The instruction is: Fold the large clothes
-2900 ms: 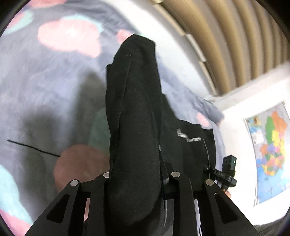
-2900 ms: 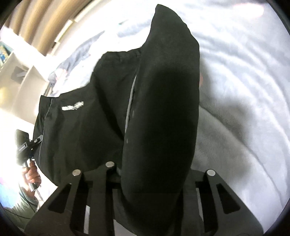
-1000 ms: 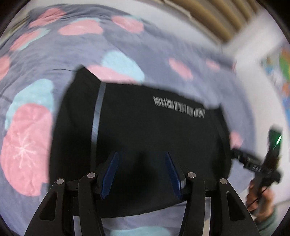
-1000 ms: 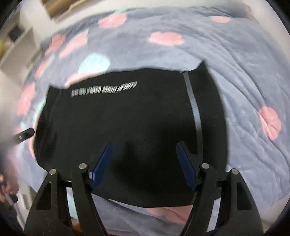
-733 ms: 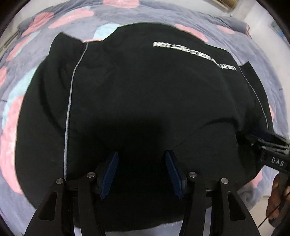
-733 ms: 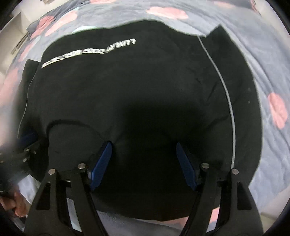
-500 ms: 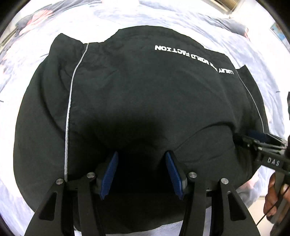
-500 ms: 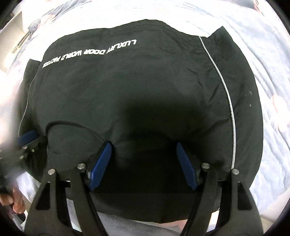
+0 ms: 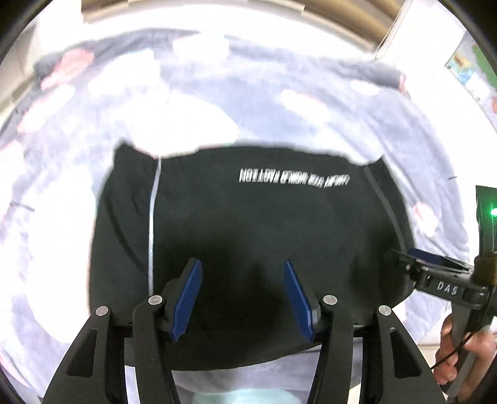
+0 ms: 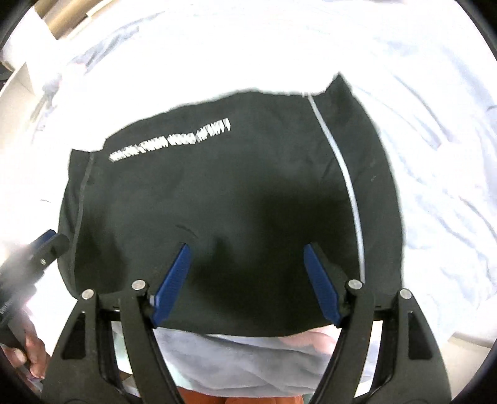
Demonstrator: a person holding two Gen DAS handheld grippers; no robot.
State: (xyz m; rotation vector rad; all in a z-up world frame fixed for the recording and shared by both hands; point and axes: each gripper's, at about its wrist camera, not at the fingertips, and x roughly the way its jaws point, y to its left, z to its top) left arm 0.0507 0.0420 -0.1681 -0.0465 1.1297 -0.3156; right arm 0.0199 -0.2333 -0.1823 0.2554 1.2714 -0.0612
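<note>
A black garment point(image 9: 248, 211) with white lettering and a pale stripe down each side lies folded flat on a grey-lilac bedspread point(image 9: 93, 124) with pink spots. My left gripper point(image 9: 241, 262) hovers over its near edge, blue pads apart, nothing between them. In the right wrist view the same garment point(image 10: 236, 174) lies below my right gripper point(image 10: 246, 246), whose jaws are opening and empty. Each gripper shows at the edge of the other's view: the right gripper point(image 9: 410, 262) by the garment's right side, the left gripper point(image 10: 46, 245) by its left side.
The bedspread point(image 10: 419, 108) spreads wide around the garment, washed out by glare. Beige slats point(image 9: 341, 18) and a wall map point(image 9: 469, 68) lie beyond the bed. A person's hand point(image 9: 450, 351) holds the right gripper. Something orange point(image 10: 236, 396) shows at the bed's near edge.
Both grippers, earlier shut on hanging black fabric, now stand open over the flat garment. Since half a second ago both have lifted away from it, and the right jaws have widened slightly.
</note>
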